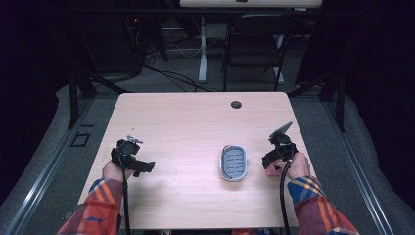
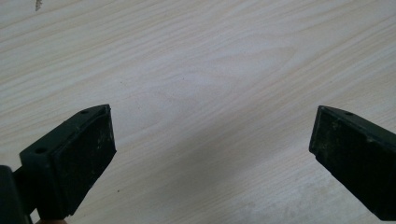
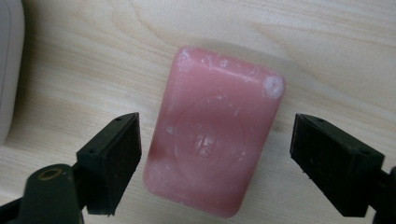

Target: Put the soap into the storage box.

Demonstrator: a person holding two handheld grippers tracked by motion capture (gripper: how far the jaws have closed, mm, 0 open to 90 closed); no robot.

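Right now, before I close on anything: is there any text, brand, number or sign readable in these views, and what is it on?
Pink soap bar: an oval stamp with raised letters is pressed into its top face, seen between the open jaws of the right gripper; too worn and blurred to read.
Soap dish: no marking can be made out.
Table: bare wood grain, no text.
Nothing else readable.

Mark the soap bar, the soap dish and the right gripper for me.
soap bar [image 3: 215, 149], right gripper view, on its stamped middle.
soap dish [image 1: 233, 163], high view, on its ribbed floor.
right gripper [image 3: 215, 163], right gripper view, midway between its open jaws.
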